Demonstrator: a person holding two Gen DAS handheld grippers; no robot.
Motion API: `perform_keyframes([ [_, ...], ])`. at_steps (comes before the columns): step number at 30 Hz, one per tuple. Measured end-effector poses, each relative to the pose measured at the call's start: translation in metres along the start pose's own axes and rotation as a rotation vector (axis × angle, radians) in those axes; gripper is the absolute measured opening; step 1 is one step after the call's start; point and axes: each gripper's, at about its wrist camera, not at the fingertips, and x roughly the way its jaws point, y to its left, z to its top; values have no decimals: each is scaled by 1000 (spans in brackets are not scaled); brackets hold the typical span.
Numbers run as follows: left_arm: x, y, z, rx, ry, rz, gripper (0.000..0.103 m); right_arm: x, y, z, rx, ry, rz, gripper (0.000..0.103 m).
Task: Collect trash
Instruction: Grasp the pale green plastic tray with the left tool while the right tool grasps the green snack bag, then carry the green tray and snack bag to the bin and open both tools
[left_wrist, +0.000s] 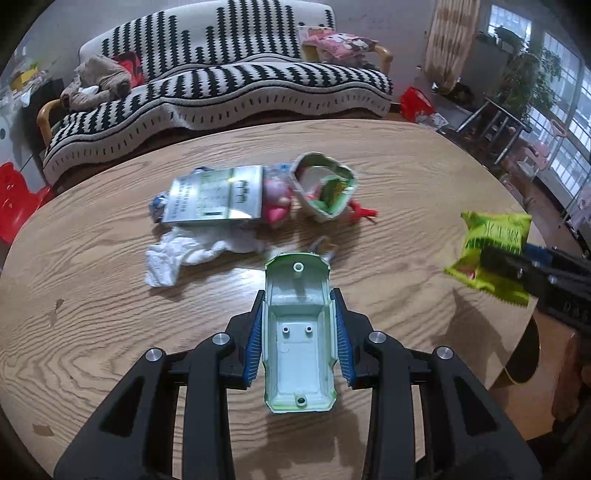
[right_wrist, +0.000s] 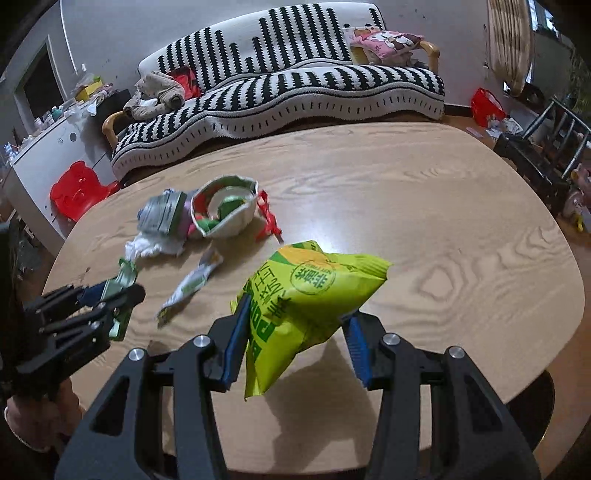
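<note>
My left gripper (left_wrist: 299, 321) is shut on a pale green plastic toy-car shell (left_wrist: 298, 332), held above the wooden table (left_wrist: 110, 332). My right gripper (right_wrist: 295, 339) is shut on a yellow-green snack bag (right_wrist: 314, 302), also lifted over the table; the bag shows in the left wrist view (left_wrist: 491, 247) at the right. A trash pile lies mid-table: a silver-green carton (left_wrist: 214, 197), a crushed paper bowl (left_wrist: 325, 186), white tissue (left_wrist: 184, 254), pink scraps and a red ribbon (left_wrist: 364, 212). A small crumpled wrapper (right_wrist: 190, 284) lies between the grippers.
A black-and-white striped sofa (left_wrist: 229, 85) stands behind the table with a plush toy (left_wrist: 96, 81) on it. A red plastic chair (right_wrist: 77, 192) is at the left. Metal racks and clutter stand at the right. The table's right edge (left_wrist: 524, 325) is near the right gripper.
</note>
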Motion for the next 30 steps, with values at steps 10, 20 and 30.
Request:
perform_keyframes([
  [10, 4, -40, 3, 43, 8, -28, 33, -19, -31, -19, 39, -15, -15, 47],
  [20, 3, -137, 10, 159, -27, -145, 33, -72, -118, -42, 168, -82, -91, 47],
  [30, 14, -300, -16, 368, 10, -426, 33, -132, -258, -119, 457, -69, -275, 48],
])
